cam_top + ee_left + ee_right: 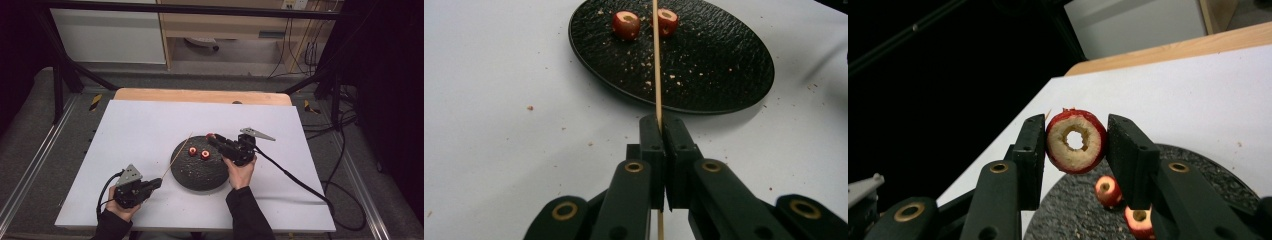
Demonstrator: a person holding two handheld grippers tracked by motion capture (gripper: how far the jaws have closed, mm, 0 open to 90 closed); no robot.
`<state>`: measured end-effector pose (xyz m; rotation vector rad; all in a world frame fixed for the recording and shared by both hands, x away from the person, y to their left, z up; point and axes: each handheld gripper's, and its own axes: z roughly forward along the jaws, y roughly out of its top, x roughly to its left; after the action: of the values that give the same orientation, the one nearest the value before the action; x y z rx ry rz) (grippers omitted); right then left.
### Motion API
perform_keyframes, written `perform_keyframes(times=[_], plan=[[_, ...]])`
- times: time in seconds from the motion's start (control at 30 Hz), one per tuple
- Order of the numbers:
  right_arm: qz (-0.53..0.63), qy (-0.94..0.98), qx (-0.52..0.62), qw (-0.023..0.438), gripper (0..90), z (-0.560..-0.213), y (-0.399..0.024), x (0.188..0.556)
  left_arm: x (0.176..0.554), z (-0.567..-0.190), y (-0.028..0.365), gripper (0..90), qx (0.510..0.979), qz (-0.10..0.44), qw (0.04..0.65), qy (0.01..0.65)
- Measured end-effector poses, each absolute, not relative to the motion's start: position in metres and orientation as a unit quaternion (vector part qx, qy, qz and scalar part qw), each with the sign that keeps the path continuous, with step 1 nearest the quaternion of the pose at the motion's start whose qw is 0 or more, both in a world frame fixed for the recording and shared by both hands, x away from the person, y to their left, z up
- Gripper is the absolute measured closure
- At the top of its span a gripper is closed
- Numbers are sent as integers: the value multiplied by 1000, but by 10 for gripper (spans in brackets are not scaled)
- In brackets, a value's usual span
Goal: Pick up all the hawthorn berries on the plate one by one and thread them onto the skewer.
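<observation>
Skewering cored fruit: one piece lifted, two on the plate

Person seated at a white desk, holding a two-jaw tool in each hand. The left tool has its jaws pressed together on a thin wooden skewer, pinching it near its lower end. The skewer points away from the person, up and to the right in the high view, its far tip reaching over the rim of a round black plate that lies in the middle of the desk. Nothing is threaded on the skewer as far as can be seen.

The right tool hovers above the far right edge of the plate and pinches a cored red fruit, a round red-skinned piece with pale flesh and a hole bored through its centre. The hole faces the camera on that tool. Both jaws touch the fruit's sides.

Two more cored red fruits rest side by side on the plate, close together, among scattered crumbs.

Judged from this, the work is at an early stage: the first fruit is held and lifted but well apart from the skewer tip. Lining the hole up with the tip and sliding the fruit on is left, then the two remaining pieces.
</observation>
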<state>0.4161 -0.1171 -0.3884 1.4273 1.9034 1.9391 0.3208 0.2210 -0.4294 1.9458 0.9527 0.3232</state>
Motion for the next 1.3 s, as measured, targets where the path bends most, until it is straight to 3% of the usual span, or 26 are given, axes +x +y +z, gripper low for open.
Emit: perform_keyframes(times=[1.3], plan=[[699,516,495,27,612,-395,-113,438,315,-428,190,879,777,127,486,380]])
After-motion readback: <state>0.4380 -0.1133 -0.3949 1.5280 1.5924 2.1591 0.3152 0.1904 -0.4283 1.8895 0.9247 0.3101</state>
